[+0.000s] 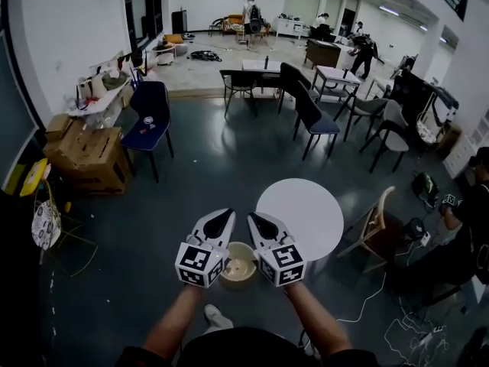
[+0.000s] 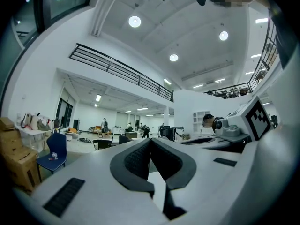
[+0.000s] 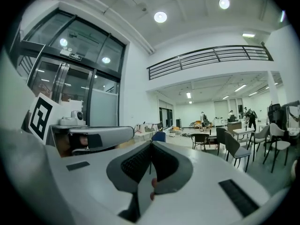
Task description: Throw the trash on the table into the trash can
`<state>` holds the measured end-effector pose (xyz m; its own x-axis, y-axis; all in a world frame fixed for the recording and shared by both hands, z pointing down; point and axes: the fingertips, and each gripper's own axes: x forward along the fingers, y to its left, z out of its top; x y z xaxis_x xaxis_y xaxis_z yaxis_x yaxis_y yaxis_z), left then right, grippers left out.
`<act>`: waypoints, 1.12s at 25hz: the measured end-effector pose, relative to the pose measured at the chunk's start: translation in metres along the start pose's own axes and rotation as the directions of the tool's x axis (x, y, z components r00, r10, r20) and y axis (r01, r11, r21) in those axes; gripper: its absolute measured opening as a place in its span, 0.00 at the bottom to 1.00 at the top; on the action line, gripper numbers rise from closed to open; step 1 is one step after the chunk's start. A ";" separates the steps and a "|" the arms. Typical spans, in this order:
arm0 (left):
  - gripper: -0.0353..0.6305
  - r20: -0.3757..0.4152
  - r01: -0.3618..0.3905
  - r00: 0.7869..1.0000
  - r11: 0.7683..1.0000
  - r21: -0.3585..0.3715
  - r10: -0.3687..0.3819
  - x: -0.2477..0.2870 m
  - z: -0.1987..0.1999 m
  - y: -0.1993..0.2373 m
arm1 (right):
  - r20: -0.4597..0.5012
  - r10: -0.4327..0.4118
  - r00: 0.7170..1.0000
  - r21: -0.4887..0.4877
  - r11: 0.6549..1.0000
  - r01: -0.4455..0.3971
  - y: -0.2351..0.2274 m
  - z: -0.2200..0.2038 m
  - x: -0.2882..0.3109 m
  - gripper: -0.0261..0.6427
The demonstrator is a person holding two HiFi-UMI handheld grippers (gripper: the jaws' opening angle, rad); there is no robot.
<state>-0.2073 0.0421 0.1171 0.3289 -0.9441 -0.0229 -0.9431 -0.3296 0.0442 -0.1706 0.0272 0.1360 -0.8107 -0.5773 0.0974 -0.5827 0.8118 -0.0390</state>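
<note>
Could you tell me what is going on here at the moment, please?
A person holds a tool in each hand, side by side and pointing ahead. The left tool and the right tool are both over a bin on the floor, next to a round white table. Both tools are shut with nothing between their jaws, and no trash shows on the table top.

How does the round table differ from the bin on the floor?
The round table is white with a flat, bare top; the bin is a cream open tub. The table looks much wider than the bin. The table lies beyond the right claw; the bin sits partly hidden between it and the left claw. Both are round.
</note>
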 end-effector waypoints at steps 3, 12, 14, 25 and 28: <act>0.08 0.002 0.006 1.000 1.000 0.009 -0.006 -0.006 0.001 -0.032 | 0.006 0.003 1.000 -0.015 1.000 -0.003 -0.002 0.001 -0.030 0.07; 0.08 0.015 0.017 1.000 1.000 0.002 -0.017 -0.025 0.000 -0.122 | 0.007 0.024 1.000 -0.001 1.000 -0.024 -0.008 -0.005 -0.119 0.07; 0.08 0.014 0.011 1.000 1.000 -0.001 -0.011 -0.029 -0.001 -0.141 | 0.008 0.035 0.999 0.001 0.999 -0.035 -0.008 -0.007 -0.137 0.07; 0.08 0.024 -0.009 1.000 1.000 0.012 0.009 -0.053 -0.006 -0.220 | 0.050 0.093 0.994 -0.045 0.995 -0.090 0.001 -0.008 -0.215 0.07; 0.08 0.020 -0.014 1.000 1.000 0.010 0.014 -0.056 -0.009 -0.234 | 0.052 0.094 0.994 -0.048 0.995 -0.091 -0.002 -0.009 -0.230 0.07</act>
<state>-0.0045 0.1722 0.1169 0.3150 -0.9482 -0.0421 -0.9480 -0.3165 0.0342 0.0171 0.1590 0.1223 -0.8637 -0.5023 0.0419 -0.5027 0.8644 0.0003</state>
